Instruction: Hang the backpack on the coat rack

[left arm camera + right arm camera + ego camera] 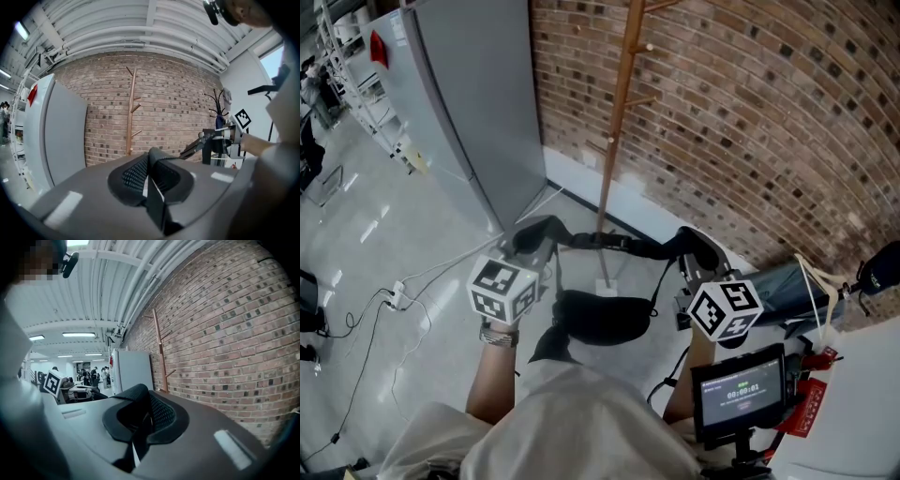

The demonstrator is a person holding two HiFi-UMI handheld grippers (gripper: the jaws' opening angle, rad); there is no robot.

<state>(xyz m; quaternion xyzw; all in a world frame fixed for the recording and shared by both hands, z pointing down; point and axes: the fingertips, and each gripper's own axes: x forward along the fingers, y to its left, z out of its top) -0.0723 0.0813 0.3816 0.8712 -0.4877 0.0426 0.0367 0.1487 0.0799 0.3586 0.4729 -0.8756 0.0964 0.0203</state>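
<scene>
**Both grippers hold the backpack by its straps, in front of the coat rack**

My left gripper (532, 246) is squeezed tight on one padded strap (135, 175) of the backpack (600, 319). In the left gripper view the black mesh strap sits right between the jaws, and they pinch it.

My right gripper (689, 261) is squeezed tight on the other strap (157, 414). The right gripper view shows the same thing: the jaws are closed on black mesh padding.

In the head view the two grippers are held apart, side by side. The straps stretch between them. The dark bag hangs down in the middle, lower than the grippers and close to my body. It is up in the air and does not touch the floor (384, 244).

The coat rack (619, 112) is a tall wooden pole with short pegs. It stands straight ahead, just past the backpack, close to the brick wall (759, 112). The backpack is not on any peg.

A big grey cabinet (469, 94) stands to the left of the rack. Thin cables (394, 300) lie on the shiny floor on my left. A small screen (739, 389) sits low on my right.
</scene>
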